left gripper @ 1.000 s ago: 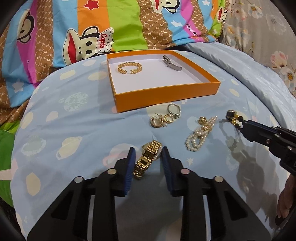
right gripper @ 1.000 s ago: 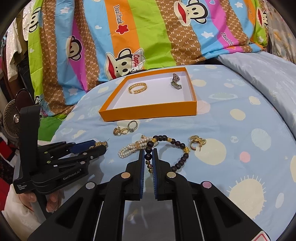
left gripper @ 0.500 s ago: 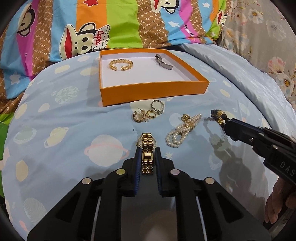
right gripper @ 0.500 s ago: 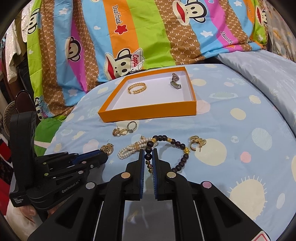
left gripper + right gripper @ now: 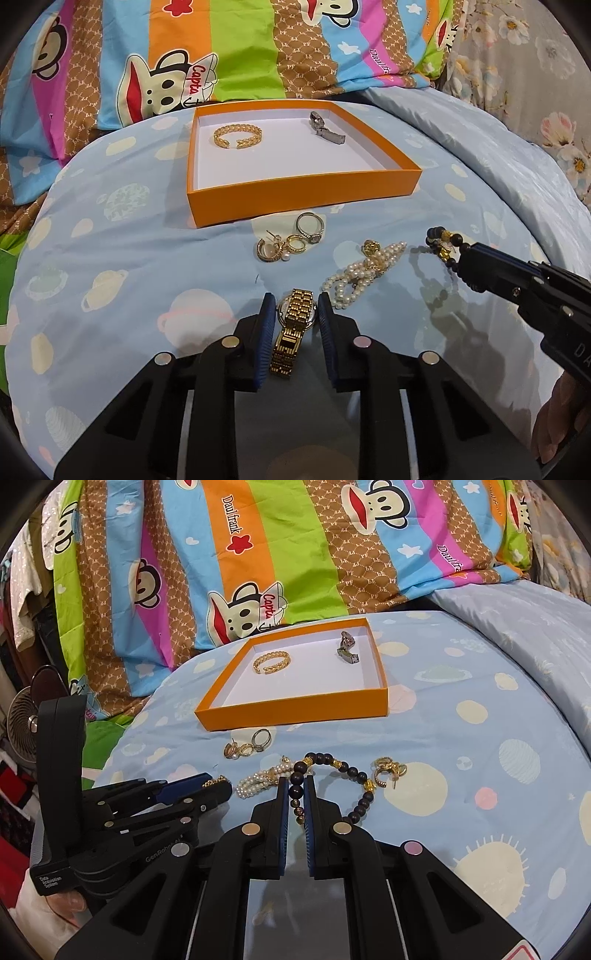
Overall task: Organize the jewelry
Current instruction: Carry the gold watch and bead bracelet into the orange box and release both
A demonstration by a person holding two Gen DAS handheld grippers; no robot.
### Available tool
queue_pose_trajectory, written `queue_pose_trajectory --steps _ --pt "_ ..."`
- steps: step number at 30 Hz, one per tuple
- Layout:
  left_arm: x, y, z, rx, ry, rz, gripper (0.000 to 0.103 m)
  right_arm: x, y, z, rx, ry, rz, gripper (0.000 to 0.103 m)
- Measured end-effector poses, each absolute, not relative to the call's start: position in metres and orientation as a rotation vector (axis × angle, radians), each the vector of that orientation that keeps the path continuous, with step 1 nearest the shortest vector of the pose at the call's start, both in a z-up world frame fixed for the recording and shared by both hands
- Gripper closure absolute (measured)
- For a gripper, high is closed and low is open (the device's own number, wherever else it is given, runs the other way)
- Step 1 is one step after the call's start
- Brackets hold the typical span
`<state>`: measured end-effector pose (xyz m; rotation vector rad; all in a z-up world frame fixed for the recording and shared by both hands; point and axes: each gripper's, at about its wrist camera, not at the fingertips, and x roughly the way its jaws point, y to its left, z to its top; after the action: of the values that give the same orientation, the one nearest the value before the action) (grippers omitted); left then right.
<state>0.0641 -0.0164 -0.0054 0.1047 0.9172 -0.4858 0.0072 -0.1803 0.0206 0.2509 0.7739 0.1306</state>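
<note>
An orange box (image 5: 295, 197) (image 5: 295, 709) lies on the blue bedspread with a gold bangle (image 5: 238, 136) and a silver clasp (image 5: 327, 129) inside. My left gripper (image 5: 296, 308) is shut on the face of a gold watch (image 5: 293, 328), its band hanging between the fingers. My right gripper (image 5: 296, 788) is shut on a dark bead bracelet (image 5: 332, 775), which trails to the right on the bedspread. In the left wrist view the right gripper (image 5: 461, 258) holds the beads (image 5: 441, 240) at the right.
Loose on the bedspread before the box lie rings and small earrings (image 5: 291, 242) (image 5: 247, 747), a pearl strand (image 5: 364, 271) (image 5: 258, 779) and gold hoop earrings (image 5: 388, 771). A striped monkey-print quilt (image 5: 258, 554) rises behind. A small fan (image 5: 22, 716) stands far left.
My left gripper closed on the gold watch, then widened around the watch face as it drew nearer. My right gripper has stayed shut on the bead bracelet.
</note>
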Motion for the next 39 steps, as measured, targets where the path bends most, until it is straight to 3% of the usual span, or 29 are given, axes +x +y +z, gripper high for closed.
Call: queue_pose_trajectory --steps 13,22,34,35,37,39 --pt "0.06 -0.007 0.043 0.038 0.832 -0.53 0.08 0.022 -0.19 0.065 0.238 0.661 0.13 0.096" --pt "0.097 -0.011 0.088 0.042 0.719 -0.514 0.081 0.068 -0.197 0.096 0.187 0.584 0.116 0.096" --pt "0.182 -0.037 0.072 0.022 0.715 -0.487 0.082 0.146 -0.212 0.065 0.197 0.671 0.089 0.096" --pt "0.188 -0.039 0.066 0.015 0.727 -0.487 0.083 0.149 -0.213 0.061 0.197 0.679 0.086 0.096" --pt "0.2 -0.042 0.054 0.008 0.746 -0.476 0.096 0.158 -0.213 0.051 0.199 0.7 0.082 0.096" --pt "0.209 -0.042 0.045 -0.01 0.76 -0.469 0.098 0.165 -0.213 0.042 0.204 0.719 0.081 0.096"
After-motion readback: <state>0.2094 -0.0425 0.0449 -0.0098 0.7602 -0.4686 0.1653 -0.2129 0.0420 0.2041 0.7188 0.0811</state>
